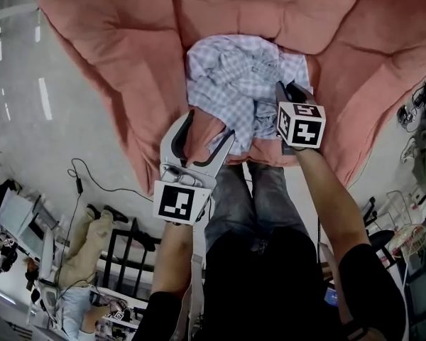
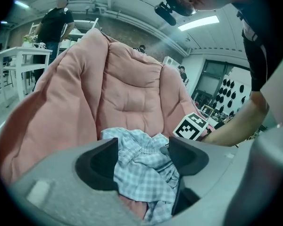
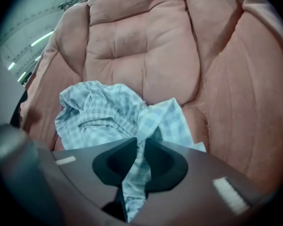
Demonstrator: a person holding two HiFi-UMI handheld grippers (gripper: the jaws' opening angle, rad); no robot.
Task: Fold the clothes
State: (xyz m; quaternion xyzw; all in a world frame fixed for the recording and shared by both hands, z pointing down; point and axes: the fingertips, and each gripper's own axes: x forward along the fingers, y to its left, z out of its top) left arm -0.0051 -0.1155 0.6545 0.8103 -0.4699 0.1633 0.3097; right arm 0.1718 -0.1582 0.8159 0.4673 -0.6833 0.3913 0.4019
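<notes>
Grey floor [image 1: 28,119] down the left of the head view, strewn at the lower left with dark stands and a thin black cable [image 1: 79,183], cut off by the frame edge. Filling the upper half, a big pink padded beanbag [image 1: 121,62] with puffed seams, top and both flanks running out of frame. In the left gripper view, the same beanbag [image 2: 127,93] rising like a wall at centre. Ceiling strip lights [image 2: 198,22] at upper right. A person in dark clothes [image 2: 55,25] standing at upper left beside a white desk [image 2: 19,55], its load too far off to make out.

Crumpled in the hollow of the beanbag, centre of the head view, a pale blue checked garment [image 1: 227,84]. Too bunched to sort sleeve from hem; underside hidden.

Right tool [image 1: 287,91] at the garment's right edge, jaw tips sunk in fabric. In the right gripper view, right tool [image 3: 141,149] clenched on a narrow fold of the checked cloth, the fold running down between the pads and off the bottom of the frame.

Left tool [image 1: 211,125] at the garment's lower left edge, released, jaws wide apart. In the left gripper view, left tool [image 2: 142,147] with checked cloth showing in the gap, no pad pressing on it — contact with either pad hard to judge.
</notes>
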